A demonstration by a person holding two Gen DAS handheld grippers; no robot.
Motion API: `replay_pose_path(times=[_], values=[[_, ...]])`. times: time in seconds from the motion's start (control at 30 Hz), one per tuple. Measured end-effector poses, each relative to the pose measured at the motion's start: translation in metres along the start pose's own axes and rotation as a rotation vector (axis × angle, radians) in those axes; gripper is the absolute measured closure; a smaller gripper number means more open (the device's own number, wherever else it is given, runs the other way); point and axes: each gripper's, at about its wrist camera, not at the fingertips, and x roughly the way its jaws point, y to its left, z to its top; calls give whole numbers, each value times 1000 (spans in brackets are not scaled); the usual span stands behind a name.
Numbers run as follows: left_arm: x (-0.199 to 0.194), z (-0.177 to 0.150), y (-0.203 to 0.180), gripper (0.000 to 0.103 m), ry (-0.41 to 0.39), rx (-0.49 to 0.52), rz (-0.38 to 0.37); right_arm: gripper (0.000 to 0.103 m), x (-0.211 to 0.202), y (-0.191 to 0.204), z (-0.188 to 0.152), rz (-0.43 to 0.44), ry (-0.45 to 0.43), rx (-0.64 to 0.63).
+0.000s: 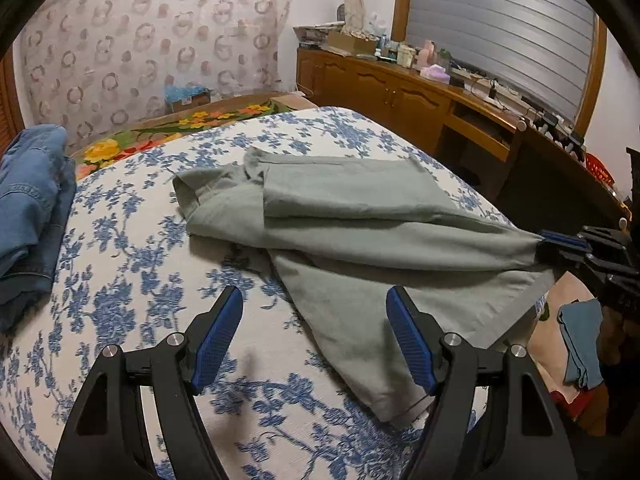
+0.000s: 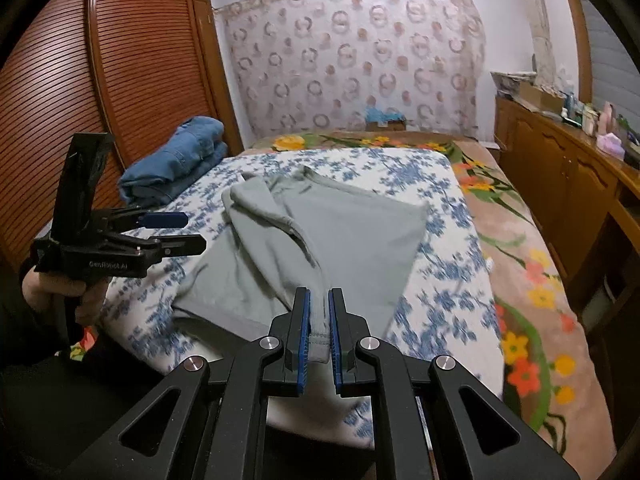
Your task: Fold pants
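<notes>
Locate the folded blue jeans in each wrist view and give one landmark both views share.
Left wrist view: the folded blue jeans lie at the far left edge, on the bed's left side.
Right wrist view: the folded blue jeans sit left of centre, in front of the brown louvred wardrobe.
Shared landmark: the grey-green pants spread on the blue-flowered bedspread, to the right of the jeans in both.

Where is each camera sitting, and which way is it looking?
Left wrist view: sits on the left gripper, open, looking down across the bed at the green pants; the right gripper shows at the edge.
Right wrist view: sits on the right gripper, shut on a pant end, looking along the bed toward the curtain; the left gripper and a hand show.
Shared: pants, bed, folded jeans, curtain.
</notes>
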Motion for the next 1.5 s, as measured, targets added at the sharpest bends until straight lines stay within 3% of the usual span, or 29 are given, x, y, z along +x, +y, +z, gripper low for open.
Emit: replay_pose_path(times=[0.5, 0.63, 0.83, 1.07, 1.5], values=[[17, -9, -1, 28, 29, -1, 14, 94, 16, -17, -12, -1, 83, 76], [18, -2, 5, 28, 13, 3, 28, 88, 14, -21, -5, -6, 73, 72], [18, 11, 17, 28, -10, 18, 47, 77, 14, -23, 19, -26, 52, 25], [25, 23, 43, 28, -16, 0, 71, 76, 45, -11, 55, -15, 59, -28], [33, 20, 81, 28, 4, -30, 86, 76, 123, 20, 100, 88, 110, -125]])
